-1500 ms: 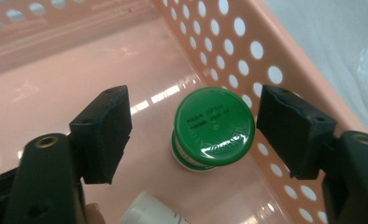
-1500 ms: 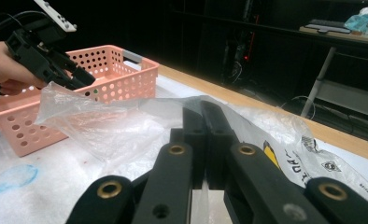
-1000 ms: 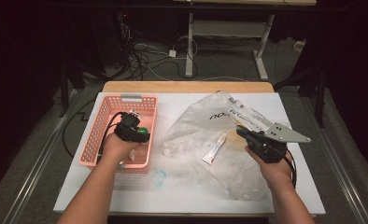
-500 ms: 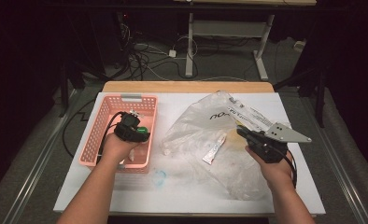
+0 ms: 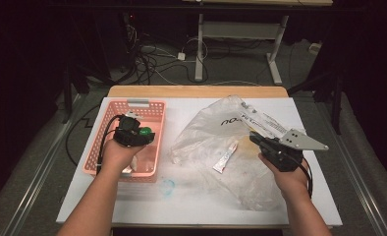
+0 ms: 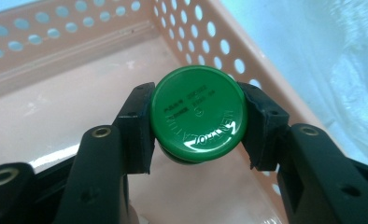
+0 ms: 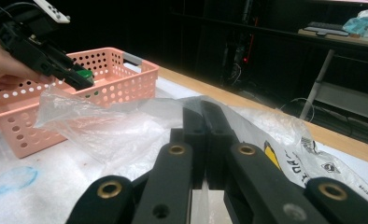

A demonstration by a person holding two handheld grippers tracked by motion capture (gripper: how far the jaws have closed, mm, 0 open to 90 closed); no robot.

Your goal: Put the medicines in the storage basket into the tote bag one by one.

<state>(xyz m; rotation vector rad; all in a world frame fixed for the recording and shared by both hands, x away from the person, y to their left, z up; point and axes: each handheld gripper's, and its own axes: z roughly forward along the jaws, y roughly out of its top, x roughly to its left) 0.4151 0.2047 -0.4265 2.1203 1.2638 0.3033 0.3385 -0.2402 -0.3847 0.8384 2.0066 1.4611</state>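
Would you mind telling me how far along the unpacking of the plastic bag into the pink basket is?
Done: nothing I can confirm in the basket yet. In hand: the left gripper clamps a green-capped container over the basket, unreleased; the right gripper, jaws shut, pinches the plastic bag. Left: a small tube lies in the bag.

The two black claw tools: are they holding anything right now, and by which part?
The left gripper clamps a green-capped container by the sides of its round cap, over the pink basket. The right gripper is shut on the clear plastic bag, pinching its film.
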